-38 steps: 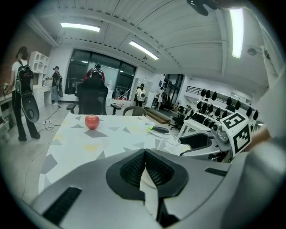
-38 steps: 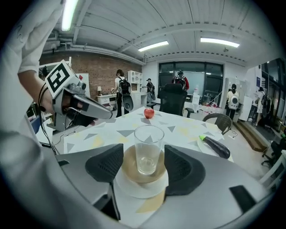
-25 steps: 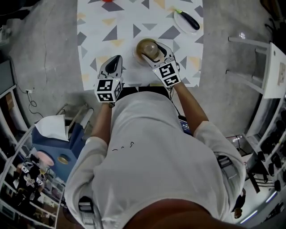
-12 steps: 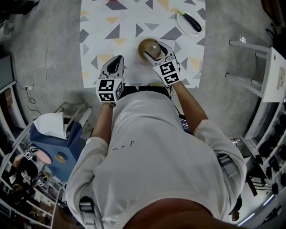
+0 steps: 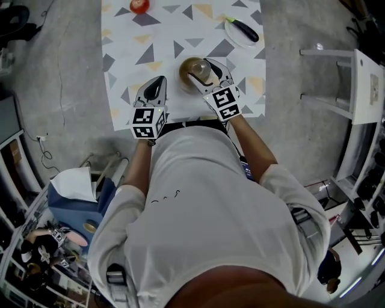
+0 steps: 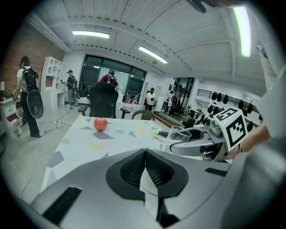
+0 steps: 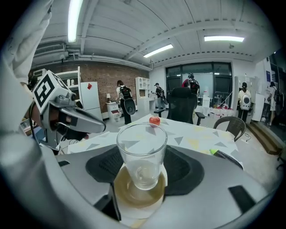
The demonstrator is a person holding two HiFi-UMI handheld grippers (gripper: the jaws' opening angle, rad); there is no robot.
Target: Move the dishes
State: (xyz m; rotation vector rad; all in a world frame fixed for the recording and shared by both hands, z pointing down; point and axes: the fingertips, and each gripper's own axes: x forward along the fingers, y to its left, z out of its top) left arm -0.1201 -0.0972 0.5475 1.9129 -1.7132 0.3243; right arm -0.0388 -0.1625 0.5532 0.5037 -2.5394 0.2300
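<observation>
A clear glass [image 7: 142,154] stands over a brown saucer [image 7: 129,197] near the table's front edge, and both show in the head view, the glass [image 5: 201,70] on the saucer [image 5: 185,71]. My right gripper [image 5: 206,71] has just been closing with the glass between its jaws, and its pads [image 7: 105,164] now sit against the glass on both sides. Whether the glass's base touches the saucer I cannot tell. My left gripper [image 5: 156,84] hovers to the left of the saucer, its jaws shut with nothing in them [image 6: 144,172].
The patterned tablecloth [image 5: 150,42] carries a red apple [image 5: 139,5] at the far end and a white plate with a dark, green-tipped object [image 5: 242,30] at the far right. A white chair [image 5: 355,90] stands right of the table. People move about in the room behind.
The head view has shifted, so the apple at the table's far end now shows. Both grippers keep their places relative to the saucer and the glass.
</observation>
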